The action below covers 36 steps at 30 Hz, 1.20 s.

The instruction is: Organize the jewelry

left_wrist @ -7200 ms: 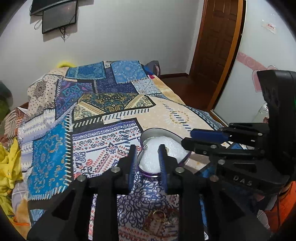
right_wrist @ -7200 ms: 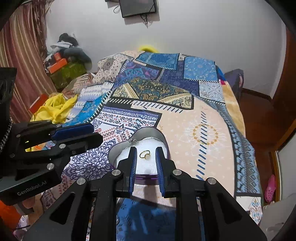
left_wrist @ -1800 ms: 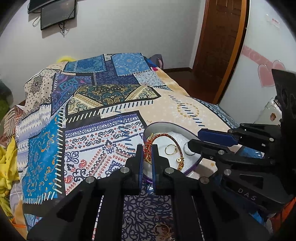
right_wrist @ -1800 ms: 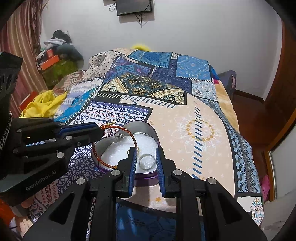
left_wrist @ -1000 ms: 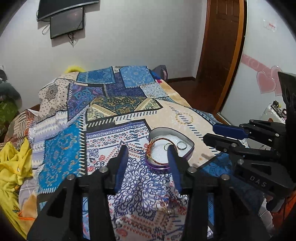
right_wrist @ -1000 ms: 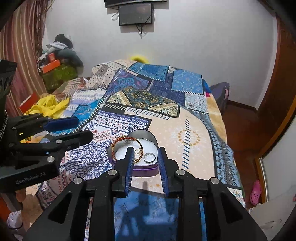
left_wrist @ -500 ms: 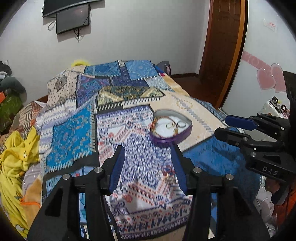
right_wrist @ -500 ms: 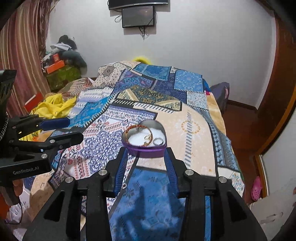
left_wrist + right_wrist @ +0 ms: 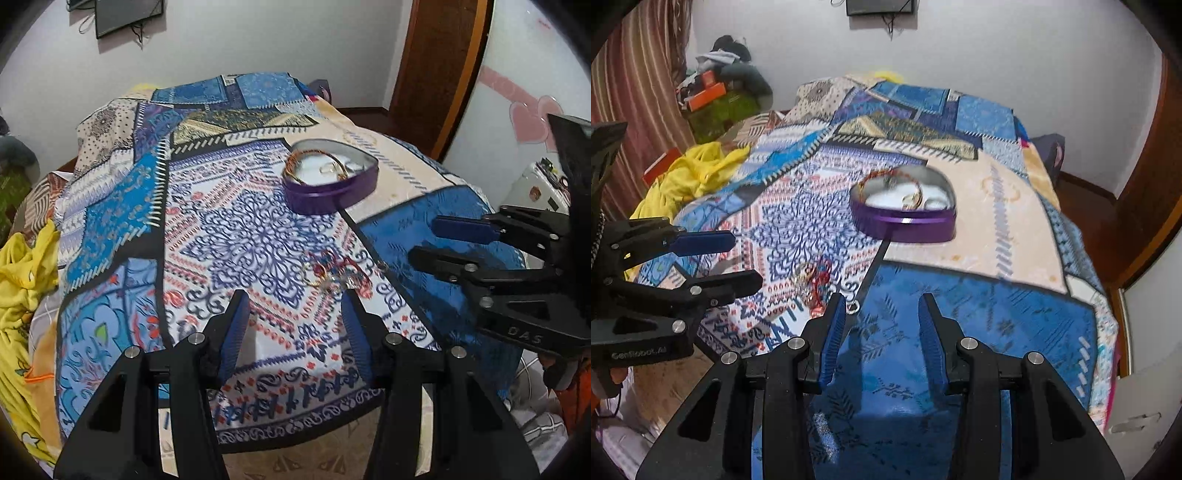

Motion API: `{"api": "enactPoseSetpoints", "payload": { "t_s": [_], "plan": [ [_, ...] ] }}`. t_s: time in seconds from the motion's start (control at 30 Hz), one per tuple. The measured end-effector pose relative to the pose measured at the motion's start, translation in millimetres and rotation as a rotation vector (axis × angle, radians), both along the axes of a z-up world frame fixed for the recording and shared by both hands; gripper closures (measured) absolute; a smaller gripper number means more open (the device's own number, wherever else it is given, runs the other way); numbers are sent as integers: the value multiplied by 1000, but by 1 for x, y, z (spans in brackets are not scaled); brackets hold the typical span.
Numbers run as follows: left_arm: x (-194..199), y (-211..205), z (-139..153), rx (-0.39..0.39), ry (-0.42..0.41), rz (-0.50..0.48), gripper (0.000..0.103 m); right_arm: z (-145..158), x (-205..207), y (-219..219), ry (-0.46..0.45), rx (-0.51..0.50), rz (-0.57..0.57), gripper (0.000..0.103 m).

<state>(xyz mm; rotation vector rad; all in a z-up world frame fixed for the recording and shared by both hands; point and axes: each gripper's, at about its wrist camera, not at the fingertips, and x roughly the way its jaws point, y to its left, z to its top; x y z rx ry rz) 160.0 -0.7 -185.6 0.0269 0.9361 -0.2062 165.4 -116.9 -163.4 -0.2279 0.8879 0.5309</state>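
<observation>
On the bed (image 9: 110,206), spread with a patchwork cover, a purple heart-shaped tin (image 9: 330,184) sits toward the right edge, holding a red-and-gold bangle (image 9: 314,166) and rings on white padding. Nearer the foot edge lies a small loose heap of jewelry (image 9: 332,273). The left tool (image 9: 295,314) and right tool (image 9: 882,317) hover above the cover, both spread apart and gripping nothing.

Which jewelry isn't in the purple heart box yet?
The small tangled heap of jewelry lying on the patterned bedspread, just ahead of the left gripper. The bangle and rings already sit inside the purple heart box.
</observation>
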Motion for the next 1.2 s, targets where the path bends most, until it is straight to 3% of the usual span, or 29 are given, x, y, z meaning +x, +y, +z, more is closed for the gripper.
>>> {"api": "enactPoseSetpoints", "payload": {
  "t_s": [0.17, 0.43, 0.57, 0.97, 1.07, 1.13, 1.2],
  "plan": [
    [-1, -1, -7, -5, 17, -6, 52, -12, 3, 7, 22, -8, 30, 67],
    [4, -6, -17, -7, 32, -39, 52, -21, 5, 18, 11, -23, 87, 81],
    [7, -9, -19, -18, 37, -49, 52, -23, 4, 18, 5, -19, 108, 94],
    [19, -26, -24, -32, 54, -81, 52, -8, 12, -7, 3, 56, 27, 94],
    [23, -29, -25, -27, 48, -84, 59, -3, 13, -12, -5, 69, 17, 94],
    [26, -31, -25, -28, 50, -86, 71, -1, 13, -14, -7, 76, 11, 94],
    [27, -31, -25, -32, 52, -86, 73, -1, 14, -14, -7, 79, 8, 94]
  ]
}}
